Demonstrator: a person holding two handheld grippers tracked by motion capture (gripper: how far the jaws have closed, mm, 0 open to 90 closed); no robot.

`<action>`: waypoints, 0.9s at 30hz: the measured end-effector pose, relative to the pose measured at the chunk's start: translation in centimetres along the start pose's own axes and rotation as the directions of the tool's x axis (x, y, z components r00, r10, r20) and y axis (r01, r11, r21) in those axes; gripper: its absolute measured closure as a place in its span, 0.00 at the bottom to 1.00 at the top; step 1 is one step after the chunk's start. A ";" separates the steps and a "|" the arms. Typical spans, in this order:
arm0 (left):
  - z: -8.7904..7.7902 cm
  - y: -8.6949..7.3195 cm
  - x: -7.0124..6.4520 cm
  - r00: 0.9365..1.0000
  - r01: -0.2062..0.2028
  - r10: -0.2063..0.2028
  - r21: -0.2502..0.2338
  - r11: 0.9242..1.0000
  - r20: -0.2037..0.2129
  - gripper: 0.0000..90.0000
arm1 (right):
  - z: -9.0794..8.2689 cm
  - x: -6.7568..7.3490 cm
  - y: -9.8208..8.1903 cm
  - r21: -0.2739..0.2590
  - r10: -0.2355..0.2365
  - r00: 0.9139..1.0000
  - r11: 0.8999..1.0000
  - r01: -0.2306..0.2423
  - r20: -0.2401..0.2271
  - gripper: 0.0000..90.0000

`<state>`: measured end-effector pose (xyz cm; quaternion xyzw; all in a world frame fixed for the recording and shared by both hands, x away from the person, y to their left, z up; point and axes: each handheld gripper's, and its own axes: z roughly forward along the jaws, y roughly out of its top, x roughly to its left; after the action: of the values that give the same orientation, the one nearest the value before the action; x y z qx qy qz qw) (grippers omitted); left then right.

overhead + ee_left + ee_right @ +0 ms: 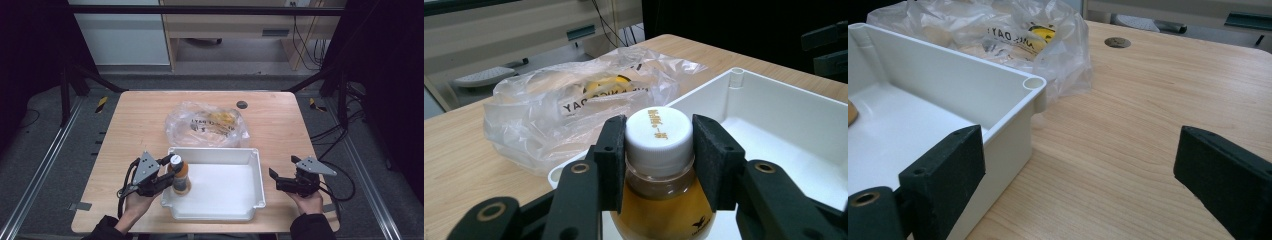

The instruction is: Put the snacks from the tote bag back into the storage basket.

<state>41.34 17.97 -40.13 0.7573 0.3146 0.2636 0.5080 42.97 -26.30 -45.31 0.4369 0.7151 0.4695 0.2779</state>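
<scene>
**Bottle gripped at the tray's left end**

Left gripper (659,160) has its jaws clamped on the white cap of the bottle (179,175), amber liquid inside, standing upright in the left end of the white tray (235,156). Right gripper (282,179) hangs wide, nothing between its jaws, just beside the tray's right wall over the worktop (280,125). Behind the tray lies a clear plastic bag (207,125), touching its far wall.
</scene>
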 end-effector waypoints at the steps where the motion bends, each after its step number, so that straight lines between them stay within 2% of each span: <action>1: 0.0 0.0 0.0 1.000 0.000 0.000 -0.003 1.000 -0.001 0.65 | 0.0 0.0 0.0 0.000 0.000 1.000 1.000 0.000 0.000 0.07; 10: -0.3 -0.4 0.1 1.000 -0.004 0.004 -0.006 1.000 -0.001 0.65 | 0.0 0.0 0.0 0.001 0.003 1.000 1.000 -0.003 -0.002 0.07; 17: -0.4 -0.8 -0.2 1.000 0.002 -0.002 -0.029 1.000 0.003 0.65 | 0.0 0.1 0.0 0.002 0.005 1.000 1.000 -0.005 -0.003 0.07; 21: -0.4 -1.0 -0.1 1.000 0.024 -0.023 -0.037 0.999 0.014 0.63 | 0.0 0.1 0.0 0.002 0.006 1.000 1.000 -0.006 -0.006 0.07; 27: -0.7 -1.1 0.2 1.000 0.029 -0.030 -0.056 0.998 -0.005 0.43 | 0.0 0.1 0.0 0.003 0.008 1.000 1.000 -0.008 -0.007 0.07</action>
<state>40.70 18.87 -40.88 0.7374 0.3197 0.2669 0.5319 42.89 -26.26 -45.31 0.4385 0.7151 0.4709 0.2731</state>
